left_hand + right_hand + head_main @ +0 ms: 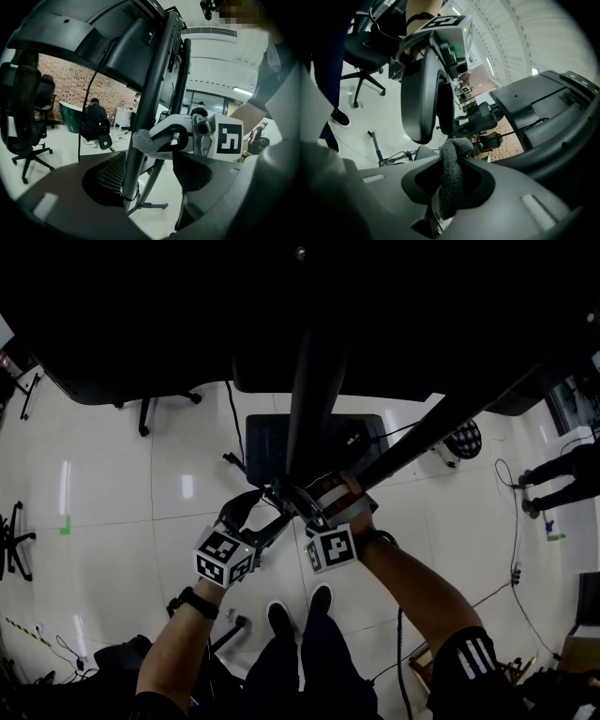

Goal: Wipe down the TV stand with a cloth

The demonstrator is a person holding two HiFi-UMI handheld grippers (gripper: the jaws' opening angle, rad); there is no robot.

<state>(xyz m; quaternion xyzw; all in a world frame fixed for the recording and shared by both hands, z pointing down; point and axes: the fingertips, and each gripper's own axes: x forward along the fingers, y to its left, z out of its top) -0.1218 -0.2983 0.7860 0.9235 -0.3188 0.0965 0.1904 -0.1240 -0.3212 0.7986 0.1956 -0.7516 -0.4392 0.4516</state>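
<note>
Right claw [450, 187] gripped cloth [451, 171] against TV stand post [151, 105]; left claw [261, 514] stood parted alongside. Wiping step in hand; next stroke likely wanted firm contact along post.

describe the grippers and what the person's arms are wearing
Each gripper carries a white cube with black square markers. The left gripper has dark grey, curved jaws; the right gripper has a white body. A black watch sits on the left wrist, a dark band on the right, and the right sleeve is black with white stripes.
</note>
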